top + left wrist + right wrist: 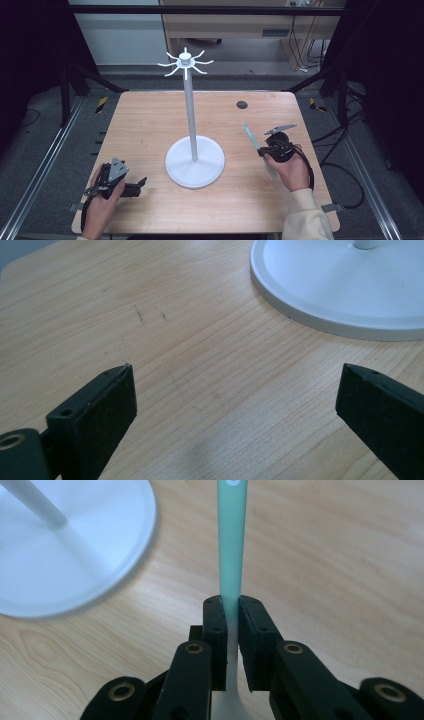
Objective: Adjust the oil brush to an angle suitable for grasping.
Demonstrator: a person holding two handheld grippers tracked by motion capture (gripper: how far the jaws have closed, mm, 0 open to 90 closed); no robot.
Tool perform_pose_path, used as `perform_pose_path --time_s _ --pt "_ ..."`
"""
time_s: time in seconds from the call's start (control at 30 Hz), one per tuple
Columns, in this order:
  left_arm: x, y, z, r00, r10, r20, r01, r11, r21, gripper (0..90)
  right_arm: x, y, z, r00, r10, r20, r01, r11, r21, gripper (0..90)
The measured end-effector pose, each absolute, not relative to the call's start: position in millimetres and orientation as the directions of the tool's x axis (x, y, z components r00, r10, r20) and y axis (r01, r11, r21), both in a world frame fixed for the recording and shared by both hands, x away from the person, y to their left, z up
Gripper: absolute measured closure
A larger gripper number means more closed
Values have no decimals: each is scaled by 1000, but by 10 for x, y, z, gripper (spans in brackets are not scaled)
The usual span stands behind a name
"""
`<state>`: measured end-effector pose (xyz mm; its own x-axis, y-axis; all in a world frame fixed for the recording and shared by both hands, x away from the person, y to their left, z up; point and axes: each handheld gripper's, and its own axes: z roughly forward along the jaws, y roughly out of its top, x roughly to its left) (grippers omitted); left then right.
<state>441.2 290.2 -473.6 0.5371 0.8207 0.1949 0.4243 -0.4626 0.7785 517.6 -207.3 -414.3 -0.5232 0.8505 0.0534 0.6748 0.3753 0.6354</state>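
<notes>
One white stand, one green-handled utensil.

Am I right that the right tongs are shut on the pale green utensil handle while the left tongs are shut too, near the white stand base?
Not quite: the left tongs are open with nothing between them, as the left gripper view shows. The right tongs are indeed shut on the pale green utensil handle, near the round white stand base.

No readable text, labels, brands or numbers appeared anywhere. Closest to a sign were the yellow-and-black striped hazard markings on the grey floor beside the table's far left corner, with a second one off the far right corner. Both carried stripes only, no lettering.
</notes>
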Motion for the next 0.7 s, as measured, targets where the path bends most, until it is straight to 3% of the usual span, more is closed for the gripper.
perform_pose_path --time_s 0.27,0.7 --pt "4396 2933 -4719 523 830 194 422 -450 787 25 5055 -2037 -3725 -538 841 52 566 315 762 828" --pt "4396 2918 -4719 530 824 200 419 -459 783 25 5093 -1940 -3183 -560 826 69 458 239 856 828"
